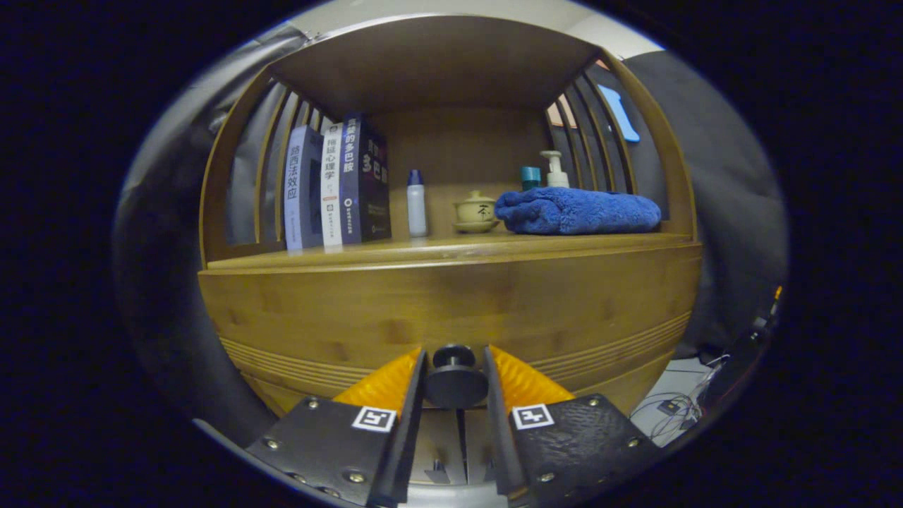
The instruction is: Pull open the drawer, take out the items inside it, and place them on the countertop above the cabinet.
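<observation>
The gripper (455, 367) is closing its orange ribbed fingers (386, 384) around the round black knob (455, 381), both seeming to be touching it. Behind the knob, the smooth bamboo drawer front (451, 303) is sitting shut, so the opening step looks to be starting; a straight backward pull should follow. Above the knob, the countertop (451, 248) is carrying books (335, 185), a bottle (417, 203), a ceramic cup (475, 210) and a folded fluffy blue towel (577, 210).

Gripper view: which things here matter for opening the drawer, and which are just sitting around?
For the job: gripper, fingers either side of the black drawer knob; drawer front; countertop.

Just there: books, white bottle, lidded teacup, blue towel, pump bottle.
</observation>
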The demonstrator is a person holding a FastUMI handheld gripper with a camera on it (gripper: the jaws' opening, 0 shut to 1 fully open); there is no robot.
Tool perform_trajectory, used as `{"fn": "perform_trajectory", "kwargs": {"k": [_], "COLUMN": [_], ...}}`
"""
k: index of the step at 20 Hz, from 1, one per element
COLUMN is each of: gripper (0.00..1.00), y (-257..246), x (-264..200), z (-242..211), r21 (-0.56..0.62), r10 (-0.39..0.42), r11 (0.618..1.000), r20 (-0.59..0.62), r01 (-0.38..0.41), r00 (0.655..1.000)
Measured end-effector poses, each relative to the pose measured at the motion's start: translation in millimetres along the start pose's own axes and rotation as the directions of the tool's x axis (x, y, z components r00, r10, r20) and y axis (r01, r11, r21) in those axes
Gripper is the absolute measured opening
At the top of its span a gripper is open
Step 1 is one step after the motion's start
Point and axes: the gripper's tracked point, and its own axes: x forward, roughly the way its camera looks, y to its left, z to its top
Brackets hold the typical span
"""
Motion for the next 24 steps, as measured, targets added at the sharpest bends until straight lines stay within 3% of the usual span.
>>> {"fn": "perform_trajectory", "kwargs": {"k": [3,7,9,15,22,24], "gripper": [0.43,0.38,0.31,0.31,0.31,0.31], "y": [2,3,2,1,-4,-21], "x": [1,1,-1,-15,-80,-114], "z": [-4,-11,-10,-13,-25,-44], "r21": [0.013,-0.087,-0.072,-0.084,-0.092,-0.152], "r10": [0.019,0.007,0.006,-0.023,-0.029,-0.069], "r11": [1.000,0.996,0.997,0.996,0.996,0.988], "r20": [-0.023,-0.121,-0.141,-0.183,-0.219,-0.275], "r01": [-0.019,-0.018,-0.016,0.008,0.009,0.027], "r00": [1.000,0.993,0.990,0.983,0.975,0.959]}}
